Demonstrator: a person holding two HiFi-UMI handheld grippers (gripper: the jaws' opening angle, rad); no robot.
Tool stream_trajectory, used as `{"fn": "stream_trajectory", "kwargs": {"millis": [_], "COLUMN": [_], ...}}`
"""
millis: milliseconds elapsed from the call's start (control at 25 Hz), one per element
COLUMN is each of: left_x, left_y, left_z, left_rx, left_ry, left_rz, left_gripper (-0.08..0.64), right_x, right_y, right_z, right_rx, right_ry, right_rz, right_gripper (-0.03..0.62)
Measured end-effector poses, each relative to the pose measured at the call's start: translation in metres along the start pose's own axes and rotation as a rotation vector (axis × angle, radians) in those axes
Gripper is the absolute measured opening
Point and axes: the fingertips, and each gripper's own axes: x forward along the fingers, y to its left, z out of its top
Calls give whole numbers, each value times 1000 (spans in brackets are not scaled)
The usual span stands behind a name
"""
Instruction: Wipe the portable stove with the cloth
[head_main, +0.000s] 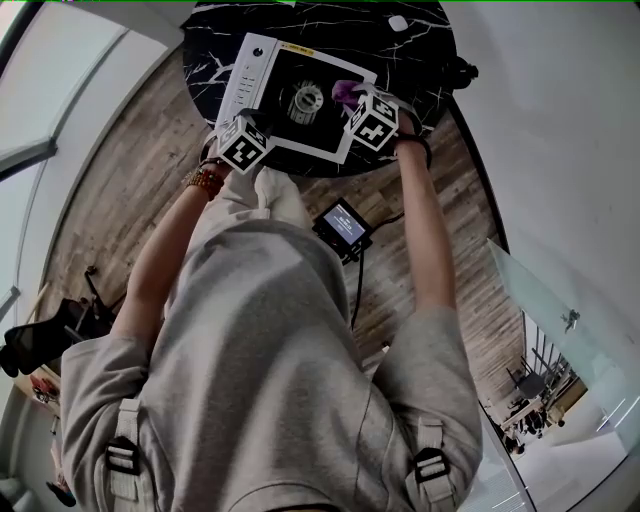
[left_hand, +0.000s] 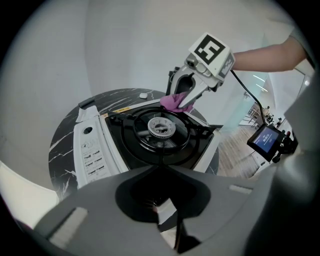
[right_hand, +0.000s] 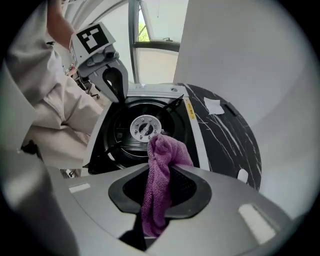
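The portable stove (head_main: 290, 95) is white with a black top and a round burner (left_hand: 161, 127), and it lies on a round black marble table (head_main: 420, 60). My right gripper (head_main: 352, 102) is shut on a purple cloth (right_hand: 160, 190). The cloth hangs over the stove's top at the far right of the burner, also in the left gripper view (left_hand: 172, 101). My left gripper (left_hand: 161, 169) sits at the stove's near edge. Its jaws are closed together there, seemingly on the stove's rim (right_hand: 120, 97).
A small white object (head_main: 398, 23) and a white slip (right_hand: 212, 106) lie on the table past the stove. A device with a lit screen (head_main: 343, 225) sits on the wooden floor by my legs, with a cable. A glass panel (head_main: 540, 290) stands at the right.
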Motion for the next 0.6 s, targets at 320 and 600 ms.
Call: {"fn": "stream_trajectory", "kwargs": {"millis": [320, 600], "left_x": [1, 1], "left_y": [0, 1], "left_z": [0, 0], "left_rx": [6, 3], "left_ry": [4, -2], "left_rz": [1, 2], "left_gripper": [25, 25], "right_x": [7, 6], "right_y": [20, 34], "right_z": [2, -1], "right_rx": [32, 39], "right_ry": [36, 57], "right_rz": [66, 83], "right_gripper": [91, 91]}}
